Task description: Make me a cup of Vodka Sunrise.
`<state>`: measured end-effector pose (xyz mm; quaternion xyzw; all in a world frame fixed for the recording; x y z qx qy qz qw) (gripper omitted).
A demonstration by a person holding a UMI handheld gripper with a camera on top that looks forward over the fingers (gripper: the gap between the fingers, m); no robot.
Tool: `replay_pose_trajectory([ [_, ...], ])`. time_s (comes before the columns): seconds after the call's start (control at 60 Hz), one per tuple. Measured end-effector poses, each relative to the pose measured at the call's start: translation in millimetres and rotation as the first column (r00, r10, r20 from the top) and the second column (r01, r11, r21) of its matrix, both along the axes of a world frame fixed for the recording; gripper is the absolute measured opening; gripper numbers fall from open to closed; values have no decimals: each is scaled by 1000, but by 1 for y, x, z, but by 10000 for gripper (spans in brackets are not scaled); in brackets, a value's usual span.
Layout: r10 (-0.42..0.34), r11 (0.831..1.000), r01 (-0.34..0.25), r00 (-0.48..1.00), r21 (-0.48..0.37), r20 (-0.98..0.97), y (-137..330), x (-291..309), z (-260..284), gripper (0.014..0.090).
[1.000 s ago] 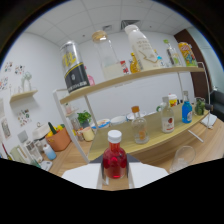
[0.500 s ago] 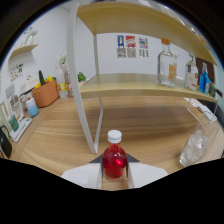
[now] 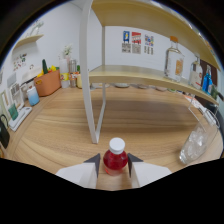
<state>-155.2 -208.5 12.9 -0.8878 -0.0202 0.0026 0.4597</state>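
Observation:
A small bottle of red liquid (image 3: pixel 115 160) with a white cap stands upright between the two fingers of my gripper (image 3: pixel 114 165), and both fingertips press on its sides. It hangs just over the wooden table (image 3: pixel 60 130). Off to the right of the fingers, a clear empty glass (image 3: pixel 192 144) stands on the table. Beyond it, on the lower shelf (image 3: pixel 145 79) of a white rack, stand a large clear bottle (image 3: pixel 174 64) and a blue bottle (image 3: pixel 206 80).
The rack's white leg (image 3: pixel 95 100) rises just ahead of the fingers. An orange basket (image 3: pixel 48 82) and several jars stand far left by the wall. A small blue-liquid bottle (image 3: pixel 33 95) and a white tray (image 3: pixel 19 119) lie along the left edge.
The view has dropped from the shelves to table level and come closer to the rack's leg and the glass. The red bottle stays held between the fingers.

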Motion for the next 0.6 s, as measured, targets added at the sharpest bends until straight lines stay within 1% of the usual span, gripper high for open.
replay_pose_trajectory([
  [0.05,23,1000,-23,1000,-4,-14,-3,-2,4,546],
  [0.067,28,1000,-28,999,-3,-15,-5,-2,6,598],
  [0.117,45,999,-45,999,0,-23,-9,-3,15,801],
  [0.133,50,999,-50,998,3,-27,-12,-4,19,843],
  [0.15,57,998,-56,998,7,-32,-13,-5,24,865],
  [0.183,65,998,-64,997,19,-43,-17,-4,35,855],
  [0.267,72,996,-70,996,58,-50,-28,3,66,859],
  [0.367,76,990,-69,996,125,-48,-43,22,108,860],
  [0.483,57,985,-48,997,168,-50,-66,57,140,860],
  [0.6,18,982,-12,1000,188,-26,-89,105,152,861],
])
